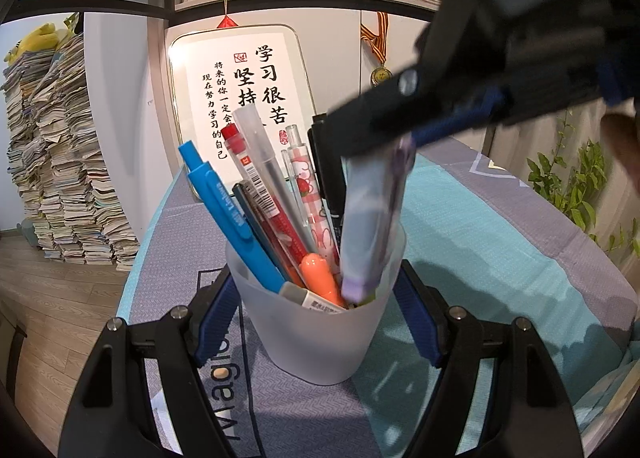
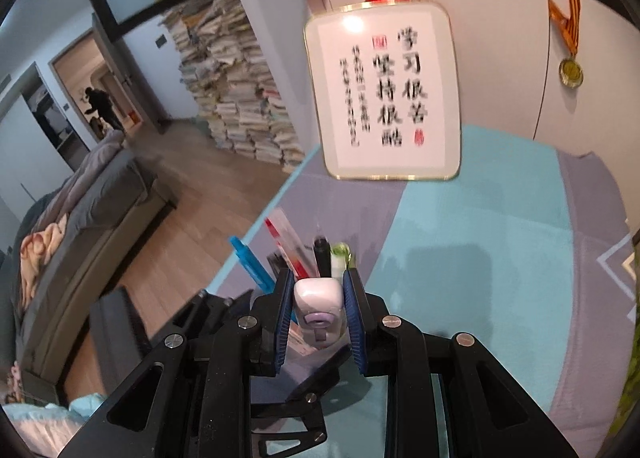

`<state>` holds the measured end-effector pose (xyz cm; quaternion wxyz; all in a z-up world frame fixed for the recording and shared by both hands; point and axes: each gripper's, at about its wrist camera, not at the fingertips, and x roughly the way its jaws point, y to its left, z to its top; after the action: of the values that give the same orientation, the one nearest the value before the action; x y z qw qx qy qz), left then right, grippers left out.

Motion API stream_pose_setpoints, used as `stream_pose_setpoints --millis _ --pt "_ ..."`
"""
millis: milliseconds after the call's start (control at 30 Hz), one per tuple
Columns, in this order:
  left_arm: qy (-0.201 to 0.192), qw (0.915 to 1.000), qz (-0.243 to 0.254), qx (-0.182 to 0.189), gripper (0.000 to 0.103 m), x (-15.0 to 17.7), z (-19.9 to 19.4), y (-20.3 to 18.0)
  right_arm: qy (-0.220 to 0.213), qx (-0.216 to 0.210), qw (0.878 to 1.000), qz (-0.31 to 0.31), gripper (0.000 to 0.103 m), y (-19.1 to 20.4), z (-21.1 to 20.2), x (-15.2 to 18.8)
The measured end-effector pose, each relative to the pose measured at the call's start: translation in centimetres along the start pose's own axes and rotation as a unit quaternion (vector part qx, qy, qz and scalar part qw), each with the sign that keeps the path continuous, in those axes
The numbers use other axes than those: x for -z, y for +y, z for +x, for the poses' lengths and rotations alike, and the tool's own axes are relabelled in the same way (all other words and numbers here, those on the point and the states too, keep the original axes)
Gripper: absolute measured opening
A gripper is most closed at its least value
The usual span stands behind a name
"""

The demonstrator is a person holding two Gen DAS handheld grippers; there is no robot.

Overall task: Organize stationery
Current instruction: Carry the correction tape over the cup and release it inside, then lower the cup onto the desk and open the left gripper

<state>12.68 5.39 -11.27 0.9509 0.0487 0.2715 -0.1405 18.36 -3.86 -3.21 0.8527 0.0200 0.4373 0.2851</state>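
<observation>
Highlighter (image 1: 374, 214) pinched by right gripper (image 1: 384, 146) fingers enters the crowded cup (image 1: 316, 338) — left gripper (image 1: 316, 322) fingers clamp it; jamming against pens (image 1: 256, 194) could tip it.

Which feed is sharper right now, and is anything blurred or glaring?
Left wrist view: sharp on the pen cup and left gripper; only the right gripper and its purple-capped marker smear. Right wrist view: motion blur throughout, calligraphy sign smeared with a glare spot, pens soft. Both show fisheye bending.

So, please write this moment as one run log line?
left gripper: shut on cup | right gripper: shut on purple marker, tip in cup | cup: full of pens
</observation>
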Motion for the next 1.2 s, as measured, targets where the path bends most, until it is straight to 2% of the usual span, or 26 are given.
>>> stream_pose_setpoints --millis 67,167,267,333,500,800,900,1000,1067,1200 --pt "0.000 1.0000 0.000 0.000 0.075 0.0 0.0 0.0 0.007 -0.015 1.000 0.018 0.027 -0.6 0.4 0.2" --pt "0.001 1.0000 0.000 0.000 0.075 0.1 0.0 -0.2 0.005 -0.010 1.000 0.025 0.027 -1.1 0.1 0.4" --pt "0.000 1.0000 0.001 0.000 0.075 0.1 0.0 -0.3 -0.002 -0.020 0.999 0.033 0.037 -1.5 -0.5 0.6" --pt "0.000 1.0000 0.000 0.000 0.075 0.1 0.0 -0.2 -0.012 -0.024 0.999 0.038 0.038 -1.7 -1.0 0.8" --pt "0.001 1.0000 0.000 0.000 0.075 0.1 0.0 -0.2 -0.017 -0.021 0.998 0.056 0.038 -2.7 -1.7 1.8" --pt "-0.004 1.0000 0.003 -0.006 0.076 0.2 -0.1 -0.3 -0.006 0.008 0.994 0.111 0.038 -6.6 -2.4 5.6" --pt "-0.024 0.9995 0.007 -0.017 0.077 -0.3 -0.4 -0.5 -0.001 0.009 0.992 0.127 0.039 -7.6 -2.3 6.5" --pt "-0.028 0.9993 0.009 -0.023 0.083 -1.1 -0.2 -0.8 0.002 0.003 0.991 0.135 0.039 -8.1 -2.3 7.0" --pt "-0.029 0.9990 0.009 -0.032 0.083 -1.5 0.0 -1.0 0.002 0.000 0.991 0.136 0.039 -8.2 -2.3 7.3" --pt "0.005 0.9980 -0.014 -0.061 0.083 -2.1 1.1 -1.0 -0.003 -0.009 0.991 0.136 0.039 -8.5 -2.4 7.6"
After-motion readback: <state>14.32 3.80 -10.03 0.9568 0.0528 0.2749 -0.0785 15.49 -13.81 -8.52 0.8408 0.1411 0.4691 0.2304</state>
